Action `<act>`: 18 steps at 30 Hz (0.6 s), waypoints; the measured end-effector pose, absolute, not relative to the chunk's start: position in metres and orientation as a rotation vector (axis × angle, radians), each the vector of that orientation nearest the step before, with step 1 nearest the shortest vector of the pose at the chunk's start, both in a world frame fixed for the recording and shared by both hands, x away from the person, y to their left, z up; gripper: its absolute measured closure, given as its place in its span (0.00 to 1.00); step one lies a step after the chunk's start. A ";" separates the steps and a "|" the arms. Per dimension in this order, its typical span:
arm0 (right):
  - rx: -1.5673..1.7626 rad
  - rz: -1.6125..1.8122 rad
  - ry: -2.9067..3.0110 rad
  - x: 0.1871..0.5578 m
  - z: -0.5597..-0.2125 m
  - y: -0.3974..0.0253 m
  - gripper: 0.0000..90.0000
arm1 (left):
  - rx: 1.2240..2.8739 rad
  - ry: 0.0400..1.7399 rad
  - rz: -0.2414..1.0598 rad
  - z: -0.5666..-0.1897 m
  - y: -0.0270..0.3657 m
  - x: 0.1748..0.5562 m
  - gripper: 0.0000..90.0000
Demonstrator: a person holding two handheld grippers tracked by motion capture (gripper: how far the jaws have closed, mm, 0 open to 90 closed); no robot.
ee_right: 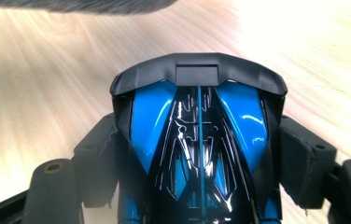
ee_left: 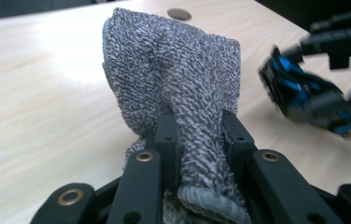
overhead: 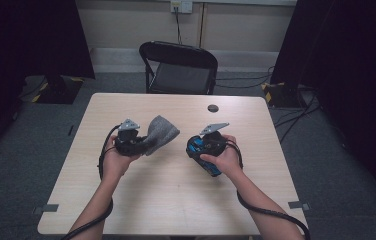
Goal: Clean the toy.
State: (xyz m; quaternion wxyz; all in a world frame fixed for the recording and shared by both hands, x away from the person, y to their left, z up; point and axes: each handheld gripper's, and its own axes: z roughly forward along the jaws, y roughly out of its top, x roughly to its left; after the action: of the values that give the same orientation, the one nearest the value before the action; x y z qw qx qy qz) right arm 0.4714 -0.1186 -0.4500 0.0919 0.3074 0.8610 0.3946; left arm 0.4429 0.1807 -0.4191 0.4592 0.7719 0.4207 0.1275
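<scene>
The left gripper is held above the bench, left of the middle, with its jaws closed on a grey cloth. In the left gripper view the cloth is pinched between the two black jaws; its hemmed edge hangs near the camera and the rest stands up and forward in a loose bunch, clear of the bench.

The right gripper is just right of the middle, well apart from the left one, with its jaws clamped on a blue and black toy car. In the right gripper view the car sits squeezed between the jaws, one on each flank, its black end pointing away from the camera, above the bench.

Far on the bench lies a small dark round hole. Beyond the far edge stands a black chair.
</scene>
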 end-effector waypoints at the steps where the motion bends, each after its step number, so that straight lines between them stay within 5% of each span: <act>1: 0.897 1.170 2.569 0.469 -0.450 -0.116 0.29 | 1.897 1.042 0.319 -0.419 0.176 0.447 0.81; 18: 0.831 1.176 2.597 0.460 -0.451 -0.100 0.29 | 1.963 0.965 0.252 -0.433 0.124 0.459 0.81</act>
State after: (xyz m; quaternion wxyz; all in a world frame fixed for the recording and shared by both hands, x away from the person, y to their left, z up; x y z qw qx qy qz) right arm 0.4602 -0.0998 -0.4509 0.0859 0.2789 0.8713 0.3946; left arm 0.4592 0.1235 -0.4329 0.4529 0.7949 0.3906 0.1021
